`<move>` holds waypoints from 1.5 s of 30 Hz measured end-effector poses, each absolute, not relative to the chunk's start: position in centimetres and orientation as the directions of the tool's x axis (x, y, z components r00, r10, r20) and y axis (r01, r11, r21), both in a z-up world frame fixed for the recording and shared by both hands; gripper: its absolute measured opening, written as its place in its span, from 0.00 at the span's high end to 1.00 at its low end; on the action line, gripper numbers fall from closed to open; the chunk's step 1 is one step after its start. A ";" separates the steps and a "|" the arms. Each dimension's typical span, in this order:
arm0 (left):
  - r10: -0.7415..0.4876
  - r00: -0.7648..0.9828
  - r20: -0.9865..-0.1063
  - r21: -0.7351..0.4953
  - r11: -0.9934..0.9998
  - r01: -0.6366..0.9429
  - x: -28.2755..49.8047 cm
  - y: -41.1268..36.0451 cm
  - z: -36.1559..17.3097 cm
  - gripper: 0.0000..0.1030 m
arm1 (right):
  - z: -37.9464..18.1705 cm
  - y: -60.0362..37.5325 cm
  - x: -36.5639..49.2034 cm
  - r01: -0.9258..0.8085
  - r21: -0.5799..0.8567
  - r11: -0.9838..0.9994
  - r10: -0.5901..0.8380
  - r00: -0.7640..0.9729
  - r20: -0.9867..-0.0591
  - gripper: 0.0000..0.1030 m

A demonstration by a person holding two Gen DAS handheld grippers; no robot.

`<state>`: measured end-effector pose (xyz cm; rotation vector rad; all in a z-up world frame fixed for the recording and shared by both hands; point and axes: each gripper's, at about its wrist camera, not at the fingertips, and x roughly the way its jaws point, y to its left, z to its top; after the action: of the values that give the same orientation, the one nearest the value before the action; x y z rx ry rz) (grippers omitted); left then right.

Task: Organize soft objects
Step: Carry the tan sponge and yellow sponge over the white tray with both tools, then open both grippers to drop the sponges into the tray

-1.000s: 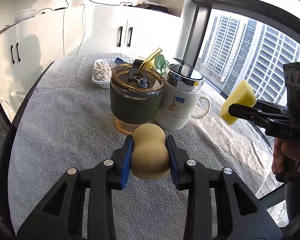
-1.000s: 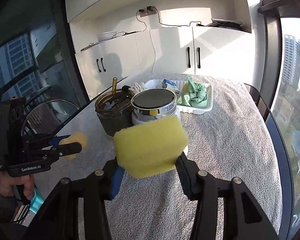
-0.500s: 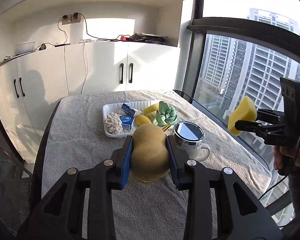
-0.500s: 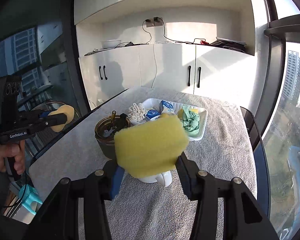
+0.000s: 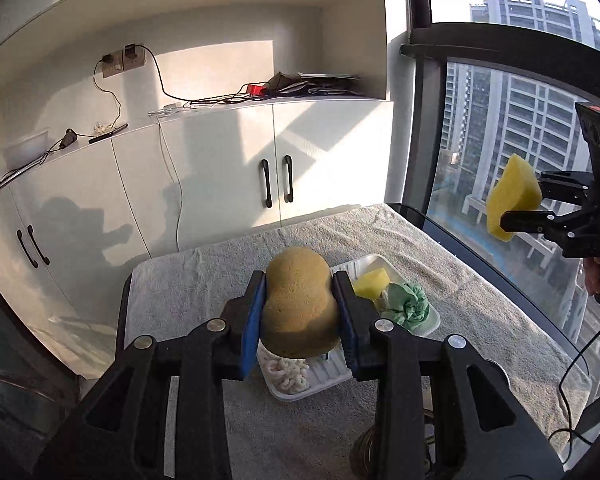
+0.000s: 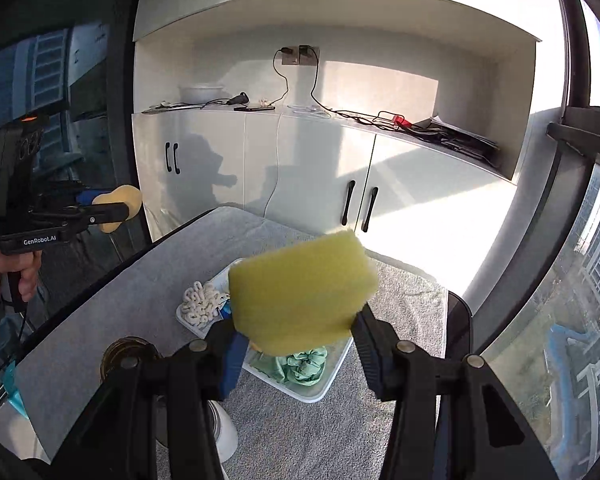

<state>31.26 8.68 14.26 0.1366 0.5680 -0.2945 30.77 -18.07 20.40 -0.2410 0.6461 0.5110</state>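
My left gripper (image 5: 300, 320) is shut on a tan peanut-shaped sponge (image 5: 298, 300) and holds it high above the white tray (image 5: 332, 376). My right gripper (image 6: 300, 340) is shut on a yellow block sponge (image 6: 302, 290), also high over the tray (image 6: 320, 390). The tray holds a white knotted piece (image 6: 200, 304), a green scrunchie (image 6: 304, 364) and a yellow sponge (image 5: 372, 282). Each gripper shows in the other's view, the right one (image 5: 520, 208) and the left one (image 6: 112, 210).
The table is covered by a grey towel (image 5: 460, 280). A dark cup (image 6: 126, 354) and a white mug (image 6: 220, 432) stand near the tray, below my fingers. White cabinets (image 5: 220, 184) stand behind the table. A window (image 5: 500, 120) runs along the right side.
Both grippers have risen well above the table with their sponges. The cup and mug have dropped out of the left view and the tray now lies under both grippers.
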 end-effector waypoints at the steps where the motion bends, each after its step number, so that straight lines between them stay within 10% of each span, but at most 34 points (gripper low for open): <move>1: -0.227 0.793 -0.565 0.046 0.951 0.305 32.8 8.7 13.3 0.69 | 19.6 -17.5 32.3 -0.535 -0.053 0.843 0.381 0.663 -0.645 0.50; 15: -0.227 0.646 -0.729 -0.042 0.956 0.289 44.1 7.7 0.3 0.69 | 4.4 -9.7 42.5 -0.705 -0.057 0.706 0.356 0.423 -0.833 0.50; 32: -0.202 0.621 -0.757 -0.015 0.956 0.292 45.0 6.7 -3.0 0.65 | -0.1 -8.1 43.1 -0.727 -0.084 0.681 0.322 0.401 -0.858 0.49; 40: -0.210 0.649 -0.731 -0.021 0.958 0.286 44.3 6.3 -2.4 0.29 | 0.4 -8.4 42.6 -0.723 -0.081 0.686 0.313 0.394 -0.864 0.44; 45: -0.217 0.662 -0.718 -0.014 0.954 0.298 44.1 6.0 -1.4 0.27 | 1.1 -8.5 41.9 -0.723 -0.102 0.684 0.313 0.417 -0.853 0.28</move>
<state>44.07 5.96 -1.39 0.1078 0.7963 -0.2920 41.91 -8.47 1.10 -0.5041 0.9296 0.6853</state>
